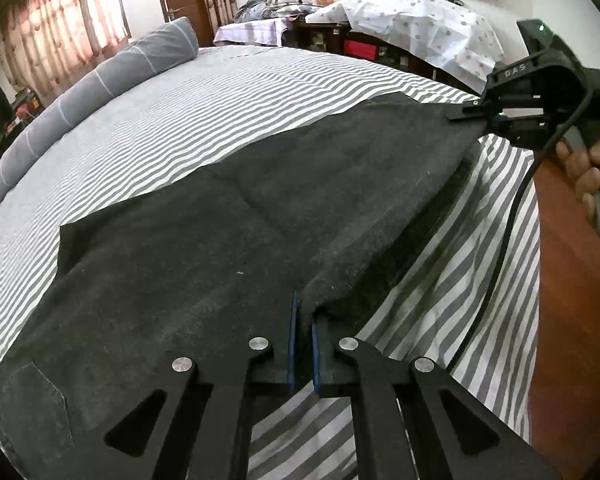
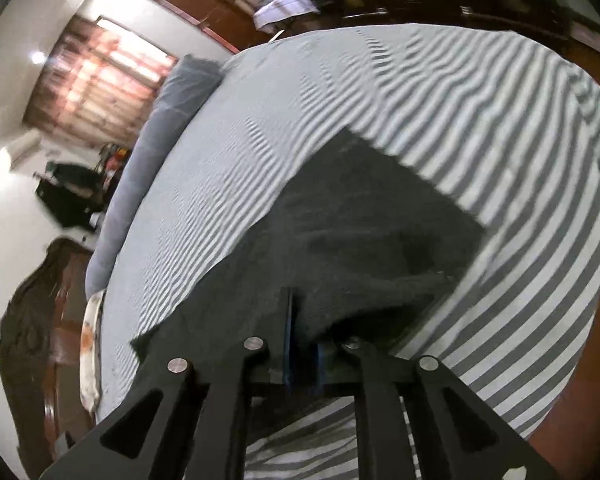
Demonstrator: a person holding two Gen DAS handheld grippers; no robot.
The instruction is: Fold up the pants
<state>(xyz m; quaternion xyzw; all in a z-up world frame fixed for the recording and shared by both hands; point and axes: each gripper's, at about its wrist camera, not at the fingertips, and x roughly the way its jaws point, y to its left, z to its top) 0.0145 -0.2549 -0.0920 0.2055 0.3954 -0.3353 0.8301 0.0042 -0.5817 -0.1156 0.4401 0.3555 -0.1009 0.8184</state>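
Note:
Dark grey pants (image 1: 220,240) lie lengthwise across a bed with a grey-and-white striped sheet (image 1: 180,120). My left gripper (image 1: 303,320) is shut on the near edge of the pants, with a fold of cloth pinched between its blue pads. At the upper right of the left wrist view, a hand (image 1: 592,168) holds my right gripper (image 1: 465,113), which is shut on the far corner of the pants and lifts it off the sheet. In the right wrist view the pants (image 2: 360,220) bunch up between the pads of the right gripper (image 2: 304,332).
A long grey bolster pillow (image 1: 100,80) lies along the far side of the bed. The sheet (image 2: 460,100) hangs over the near edge above a red-brown floor (image 1: 572,300). Cluttered furniture under a patterned cloth (image 1: 420,20) stands beyond the bed.

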